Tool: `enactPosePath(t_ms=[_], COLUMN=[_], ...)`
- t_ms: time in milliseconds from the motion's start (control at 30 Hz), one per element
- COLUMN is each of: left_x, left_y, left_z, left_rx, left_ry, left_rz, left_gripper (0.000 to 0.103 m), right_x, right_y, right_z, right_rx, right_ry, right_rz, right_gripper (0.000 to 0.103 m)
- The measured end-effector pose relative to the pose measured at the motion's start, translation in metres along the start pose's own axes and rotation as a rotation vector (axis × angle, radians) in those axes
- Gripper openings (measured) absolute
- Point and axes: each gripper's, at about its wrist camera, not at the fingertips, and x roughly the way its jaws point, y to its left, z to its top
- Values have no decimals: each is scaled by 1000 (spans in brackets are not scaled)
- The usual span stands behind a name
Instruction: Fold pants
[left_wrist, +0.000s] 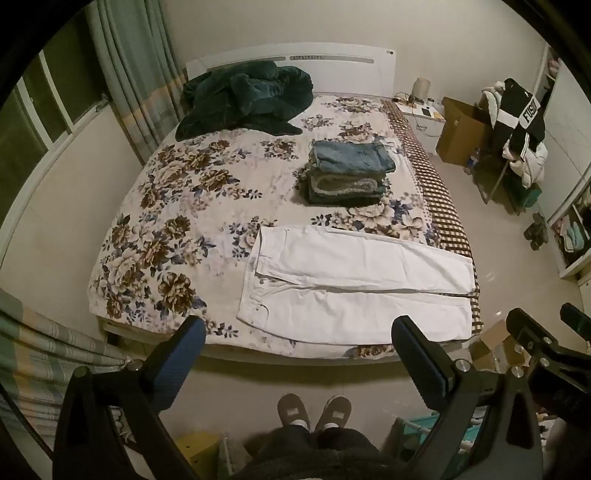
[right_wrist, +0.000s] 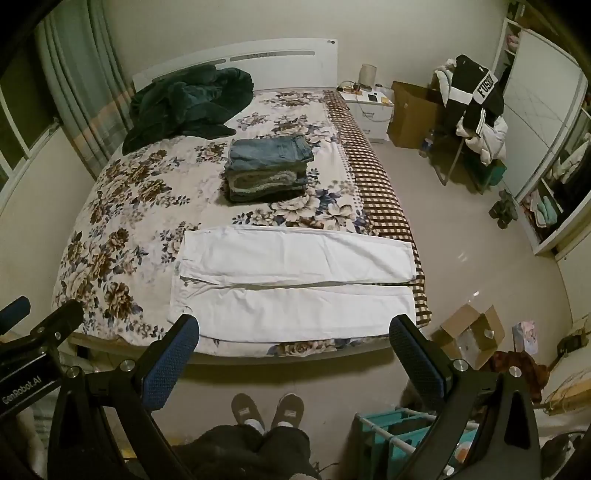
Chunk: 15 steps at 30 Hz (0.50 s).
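White pants (left_wrist: 354, 284) lie flat across the near end of the bed (left_wrist: 177, 206), waist to the left, both legs side by side pointing right. They also show in the right wrist view (right_wrist: 295, 280). My left gripper (left_wrist: 299, 332) is open and empty, held high in front of the bed's foot. My right gripper (right_wrist: 295, 332) is open and empty too, held beside it; its body shows at the right edge of the left wrist view (left_wrist: 546, 347).
A stack of folded jeans (left_wrist: 351, 173) sits mid-bed behind the pants. A dark green blanket (left_wrist: 243, 99) is heaped by the headboard. Open cardboard box (right_wrist: 469, 336), teal rack (right_wrist: 406, 435), nightstand (right_wrist: 369, 107) and clothes-laden chair (right_wrist: 472, 110) stand to the right. Slippered feet (left_wrist: 314, 410) below.
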Motion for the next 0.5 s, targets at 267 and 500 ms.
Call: enactPosePath(t_ms=[267,500], left_x=[2,2], left_y=[-3,-3], left_z=[1,0], left_rx=[6,-1], left_ry=[-7,-13], left_rz=[10,10], left_gripper=[103,103], right_x=[-12,-13], right_y=[1,2], right_z=[6,7], right_rx=[-4,-6], right_ry=[-4,-1], right_rz=[1,3], right_gripper=[103,103])
